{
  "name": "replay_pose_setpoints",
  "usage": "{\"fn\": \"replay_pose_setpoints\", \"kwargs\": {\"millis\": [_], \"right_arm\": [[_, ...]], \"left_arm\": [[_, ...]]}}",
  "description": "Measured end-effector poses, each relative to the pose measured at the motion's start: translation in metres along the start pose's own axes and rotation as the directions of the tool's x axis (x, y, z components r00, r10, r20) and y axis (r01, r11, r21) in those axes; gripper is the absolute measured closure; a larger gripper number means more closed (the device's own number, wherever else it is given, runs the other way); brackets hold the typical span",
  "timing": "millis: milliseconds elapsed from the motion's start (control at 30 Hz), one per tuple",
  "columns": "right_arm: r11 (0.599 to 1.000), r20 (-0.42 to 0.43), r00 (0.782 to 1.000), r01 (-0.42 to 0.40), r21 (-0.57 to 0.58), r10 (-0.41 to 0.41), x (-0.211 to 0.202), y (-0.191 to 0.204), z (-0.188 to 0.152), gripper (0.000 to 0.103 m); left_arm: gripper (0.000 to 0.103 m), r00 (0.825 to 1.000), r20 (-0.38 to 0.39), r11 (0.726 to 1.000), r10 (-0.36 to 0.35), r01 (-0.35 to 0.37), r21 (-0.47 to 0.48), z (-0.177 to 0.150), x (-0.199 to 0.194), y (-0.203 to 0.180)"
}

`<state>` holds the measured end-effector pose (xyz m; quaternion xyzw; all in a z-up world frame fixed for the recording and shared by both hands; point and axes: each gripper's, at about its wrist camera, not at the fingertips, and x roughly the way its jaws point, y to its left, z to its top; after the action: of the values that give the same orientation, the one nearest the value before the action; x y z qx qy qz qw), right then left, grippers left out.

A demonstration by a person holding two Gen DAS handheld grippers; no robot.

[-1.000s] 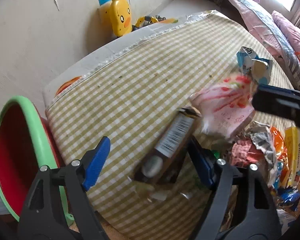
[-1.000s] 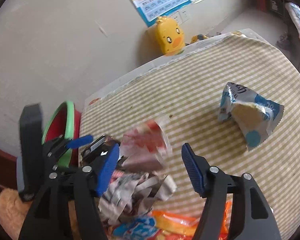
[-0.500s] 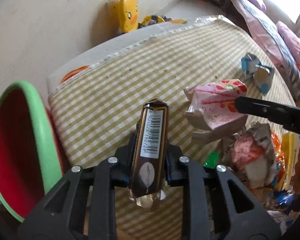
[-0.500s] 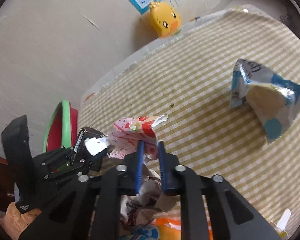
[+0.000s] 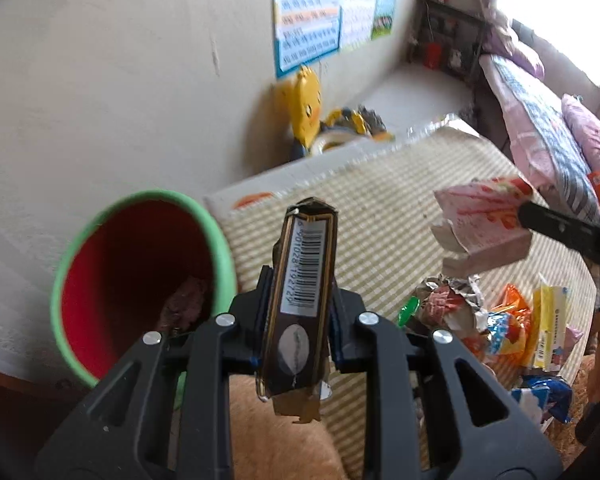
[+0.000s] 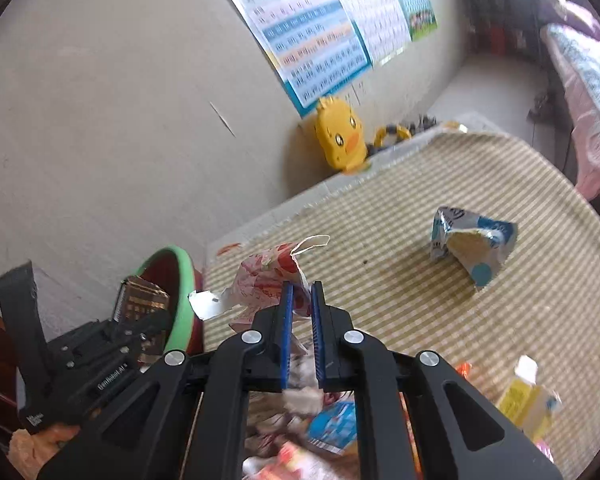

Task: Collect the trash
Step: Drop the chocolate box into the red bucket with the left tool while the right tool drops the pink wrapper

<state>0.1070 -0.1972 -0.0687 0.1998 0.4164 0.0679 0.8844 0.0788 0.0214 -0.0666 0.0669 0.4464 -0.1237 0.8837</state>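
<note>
My left gripper is shut on a dark brown wrapper with a barcode and holds it in the air, just right of the green-rimmed red bin. My right gripper is shut on a crumpled pink strawberry wrapper, lifted above the checked tablecloth. In the left wrist view the pink wrapper hangs at the right from a black finger. The right wrist view shows the left gripper with the brown wrapper in front of the bin.
A blue and silver wrapper lies alone on the cloth. A pile of several colourful wrappers sits at the table's near edge, with a yellow carton. A yellow duck toy leans on the wall behind the table. Some trash lies inside the bin.
Both grippers went from open to shut, the left on the brown wrapper, the right on the pink one. Both then rose off the table, and the bin now looks nearer on the left.
</note>
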Motion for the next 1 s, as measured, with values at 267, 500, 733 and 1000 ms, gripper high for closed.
{"fn": "replay_pose_setpoints", "kwargs": {"millis": [267, 500, 733, 1000], "right_arm": [[0.999, 0.078, 0.997, -0.005, -0.052, 0.009, -0.038, 0.049, -0.007, 0.095], [0.994, 0.090, 0.996, -0.012, -0.107, 0.022, -0.043, 0.081, -0.005, 0.095], [0.986, 0.065, 0.997, -0.026, -0.165, 0.037, -0.027, 0.112, -0.003, 0.095], [0.975, 0.024, 0.998, -0.052, -0.218, 0.059, 0.005, 0.143, -0.002, 0.095]], "left_arm": [[0.079, 0.995, 0.089, 0.999, 0.033, -0.029, -0.044, -0.001, -0.041, 0.026], [0.079, 0.990, 0.127, 0.993, 0.069, -0.056, -0.103, -0.007, -0.060, 0.060], [0.079, 0.987, 0.121, 0.983, 0.109, -0.089, -0.160, -0.014, -0.061, 0.092], [0.079, 0.984, 0.094, 0.968, 0.148, -0.125, -0.217, -0.019, -0.050, 0.124]]}}
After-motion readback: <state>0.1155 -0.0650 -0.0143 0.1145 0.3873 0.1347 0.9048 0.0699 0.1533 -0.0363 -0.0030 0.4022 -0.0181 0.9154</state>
